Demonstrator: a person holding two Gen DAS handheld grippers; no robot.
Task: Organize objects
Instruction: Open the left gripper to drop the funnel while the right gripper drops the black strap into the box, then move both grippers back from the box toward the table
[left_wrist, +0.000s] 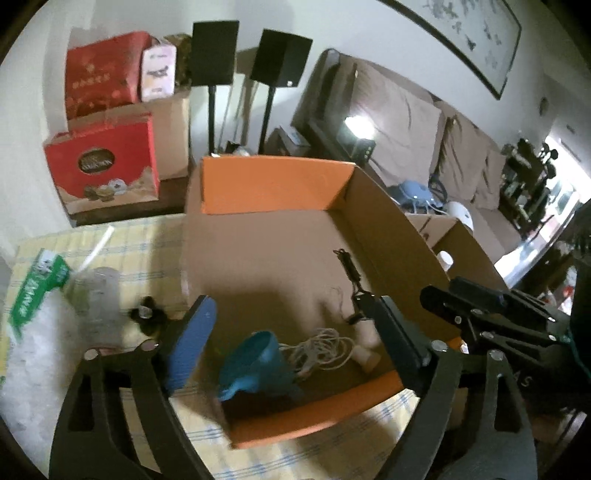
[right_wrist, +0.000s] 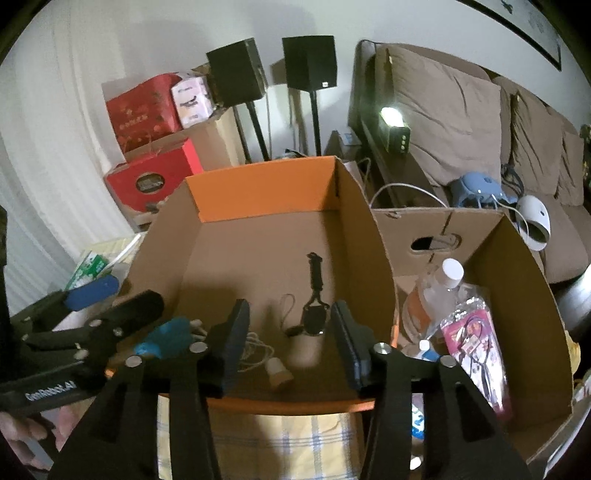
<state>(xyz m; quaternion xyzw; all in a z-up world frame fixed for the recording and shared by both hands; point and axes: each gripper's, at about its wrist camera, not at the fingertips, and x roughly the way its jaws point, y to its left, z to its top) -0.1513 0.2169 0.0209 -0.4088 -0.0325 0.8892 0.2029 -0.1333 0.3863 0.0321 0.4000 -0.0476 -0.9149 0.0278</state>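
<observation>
Both grippers poised over the orange-rimmed cardboard box on the checked table. Left gripper spread wide, fingers empty. Right gripper about half open, gripping nothing. Inside the box: blue cup at 7 o'clock, white cord beside it, black lanyard near centre.

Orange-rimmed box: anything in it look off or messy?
Mostly fine. In the orange-rimmed cardboard box, the teal plastic cup lies tipped on its side in the near corner, with the white coiled cord loosely tangled beside it. The black strap-like gadget lies flat. Nothing looks spilled or broken.
</observation>
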